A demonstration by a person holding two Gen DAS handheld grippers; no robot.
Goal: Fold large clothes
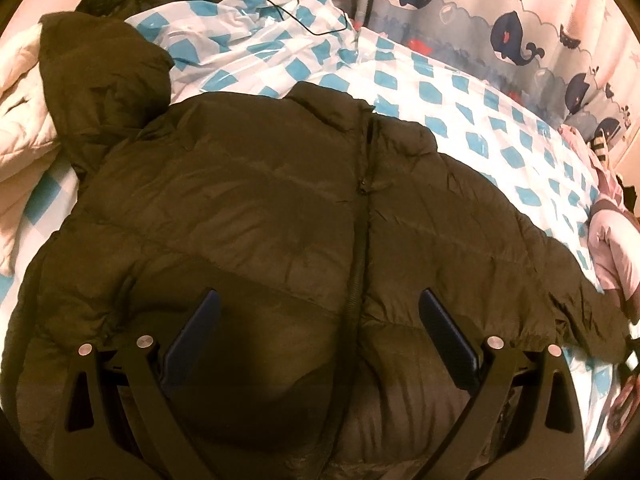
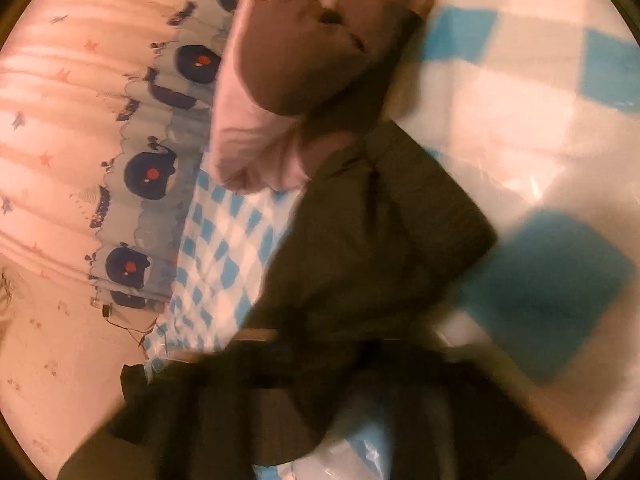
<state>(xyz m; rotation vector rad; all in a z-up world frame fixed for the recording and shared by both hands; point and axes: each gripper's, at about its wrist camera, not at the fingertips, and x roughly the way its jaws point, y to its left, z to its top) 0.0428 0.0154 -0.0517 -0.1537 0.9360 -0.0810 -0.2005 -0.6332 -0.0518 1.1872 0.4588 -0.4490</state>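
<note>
A dark olive puffer jacket (image 1: 280, 200) lies front up on the bed, zip closed, hood (image 1: 100, 80) at the upper left. My left gripper (image 1: 318, 300) hovers open just above the jacket's lower front, blue pads (image 1: 200, 320) wide apart, nothing between them. The jacket's right sleeve (image 1: 560, 292) stretches toward the bed's right edge. In the blurred right wrist view that sleeve (image 2: 380, 220) runs up from my right gripper (image 2: 320, 364), which is shut on the sleeve's lower part; blur hides its fingers.
A blue-and-white checked plastic sheet (image 1: 460, 100) covers the bed. A pink garment (image 2: 288, 60) lies just past the sleeve's end. A whale-print curtain (image 1: 500, 20) hangs behind. A white quilt (image 1: 20, 100) sits at the left, and a thin black cable (image 1: 312, 28) crosses the far sheet.
</note>
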